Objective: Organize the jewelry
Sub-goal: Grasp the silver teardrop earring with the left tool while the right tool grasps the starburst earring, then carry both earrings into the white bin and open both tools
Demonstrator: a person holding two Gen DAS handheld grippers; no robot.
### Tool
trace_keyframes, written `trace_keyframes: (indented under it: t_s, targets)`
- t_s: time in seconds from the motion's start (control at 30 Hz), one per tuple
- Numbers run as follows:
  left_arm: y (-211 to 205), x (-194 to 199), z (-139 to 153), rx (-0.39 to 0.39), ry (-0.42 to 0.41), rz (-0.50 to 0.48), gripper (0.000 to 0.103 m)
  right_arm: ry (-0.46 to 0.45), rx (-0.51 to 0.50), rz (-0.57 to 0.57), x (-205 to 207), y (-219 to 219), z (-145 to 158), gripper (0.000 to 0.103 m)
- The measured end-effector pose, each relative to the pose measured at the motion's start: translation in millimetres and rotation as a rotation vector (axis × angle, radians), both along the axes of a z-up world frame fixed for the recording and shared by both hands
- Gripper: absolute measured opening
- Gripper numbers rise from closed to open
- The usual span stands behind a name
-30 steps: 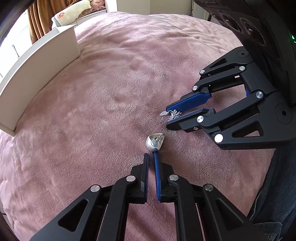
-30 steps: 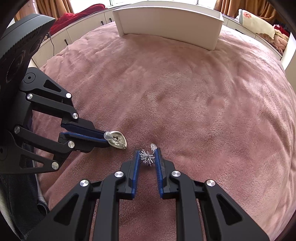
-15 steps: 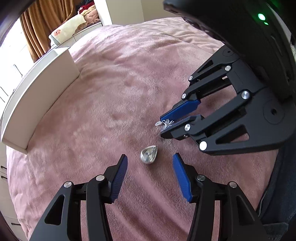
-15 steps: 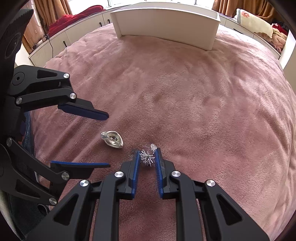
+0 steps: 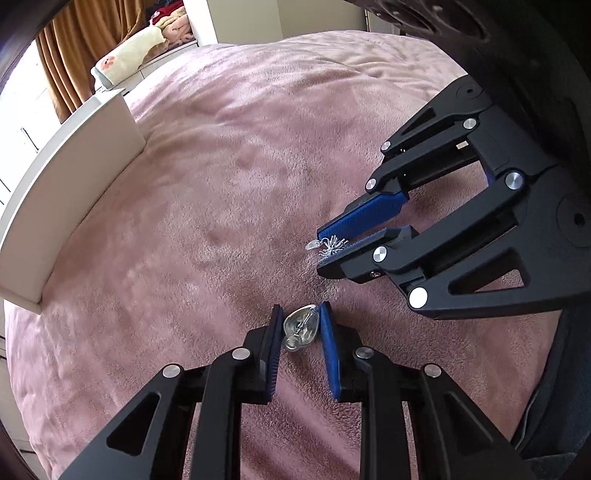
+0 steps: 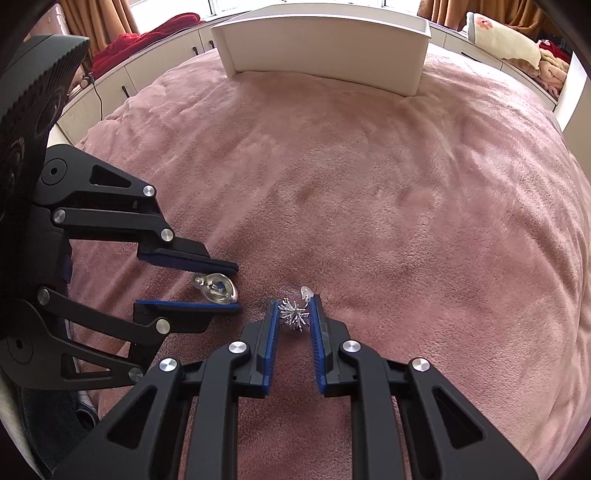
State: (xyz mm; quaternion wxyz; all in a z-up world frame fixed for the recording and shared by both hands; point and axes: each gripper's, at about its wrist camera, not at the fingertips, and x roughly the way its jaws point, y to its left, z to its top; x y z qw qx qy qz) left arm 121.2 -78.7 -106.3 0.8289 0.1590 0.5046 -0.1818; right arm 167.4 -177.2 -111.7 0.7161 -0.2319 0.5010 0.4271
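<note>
A silver teardrop earring [image 5: 300,328] lies on the pink blanket [image 5: 221,184] between the blue pads of my left gripper [image 5: 301,314]. Its jaws are closing and both pads touch the earring's sides. The right wrist view shows the same earring [image 6: 216,293] framed by the left gripper [image 6: 236,288]. A spiky silver starburst earring [image 6: 293,314] with a clear back sits pinched in my right gripper [image 6: 293,301], low over the blanket. In the left wrist view the right gripper [image 5: 320,251] stands just beyond and to the right, holding the starburst earring [image 5: 332,246].
A white open box [image 6: 321,48] rests at the blanket's far side, also the white box [image 5: 74,177] at the left. White cabinets, brown curtains, a cream pillow [image 6: 502,35] and red fabric [image 6: 147,37] ring the bed. A denim-clad leg [image 5: 554,387] is at the right.
My left gripper let go of the teardrop earring's end, opened wide, shifted forward around it, then closed across its body. The right gripper kept still with the starburst earring.
</note>
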Motion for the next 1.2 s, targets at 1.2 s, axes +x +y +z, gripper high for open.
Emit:
trace_keyframes:
  t_s: [1.2]
  targets:
    - [102.8,36.9,102.0,-0.018,-0.241,0.230,0.025,-0.154,0.236,-0.067,56.3,37.4,104.5,0.017]
